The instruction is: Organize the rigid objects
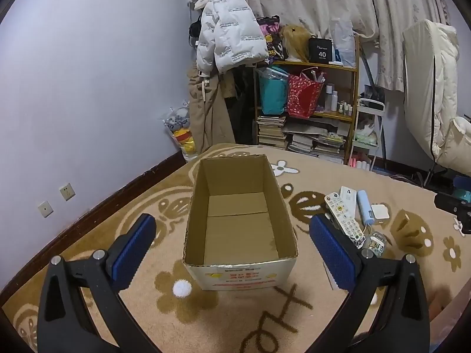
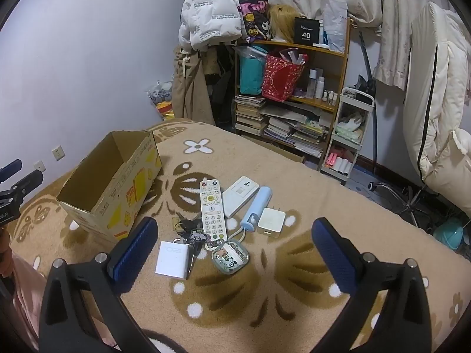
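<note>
An open cardboard box [image 1: 240,261] [image 2: 117,188] stands on the patterned blanket, nothing inside it. My left gripper [image 1: 232,229] is open, its blue pads on either side of the box's near end. To the box's right lies a cluster: a white remote [image 2: 212,210] [image 1: 343,217], a white flat box [image 2: 240,195], a light blue cylinder [image 2: 256,207] [image 1: 364,206], a white charger cube [image 2: 271,222] [image 1: 380,213], a clear earbud case [image 2: 230,255] [image 1: 375,244], keys [image 2: 188,226] and a white adapter [image 2: 172,260]. My right gripper [image 2: 234,236] hangs open above the cluster, holding nothing.
Behind the bed stand a wooden shelf [image 2: 329,50] with books, bags and bottles, a coat rack with a white jacket [image 1: 228,35], and a white trolley [image 2: 348,135]. Wall sockets [image 1: 67,191] are at left. A person's pink sleeve [image 2: 20,288] shows at lower left.
</note>
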Demonstrator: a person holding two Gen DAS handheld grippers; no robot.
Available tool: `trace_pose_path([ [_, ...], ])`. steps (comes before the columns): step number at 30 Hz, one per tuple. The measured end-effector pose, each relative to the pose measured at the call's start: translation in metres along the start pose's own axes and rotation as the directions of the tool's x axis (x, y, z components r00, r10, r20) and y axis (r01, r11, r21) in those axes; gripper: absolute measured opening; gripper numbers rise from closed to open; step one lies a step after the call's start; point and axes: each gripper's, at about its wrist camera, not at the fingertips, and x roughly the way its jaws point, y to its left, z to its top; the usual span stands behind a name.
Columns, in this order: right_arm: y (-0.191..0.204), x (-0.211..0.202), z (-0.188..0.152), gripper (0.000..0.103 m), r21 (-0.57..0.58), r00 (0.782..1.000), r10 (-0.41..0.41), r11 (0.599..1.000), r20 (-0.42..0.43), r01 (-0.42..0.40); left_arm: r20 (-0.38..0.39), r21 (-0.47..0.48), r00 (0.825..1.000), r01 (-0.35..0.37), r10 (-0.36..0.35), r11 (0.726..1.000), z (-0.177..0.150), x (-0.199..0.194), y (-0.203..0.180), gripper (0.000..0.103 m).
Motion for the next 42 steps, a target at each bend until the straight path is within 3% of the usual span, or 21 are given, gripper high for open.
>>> trace_pose_path([
  [42,0.0,0.0,0.0,0.103,0.0,1.0,-0.001,1.0,0.004,0.001,0.001,-0.009,1.0,-0.009,0.009,1.0,0.002,-0.003,0.009,0.103],
])
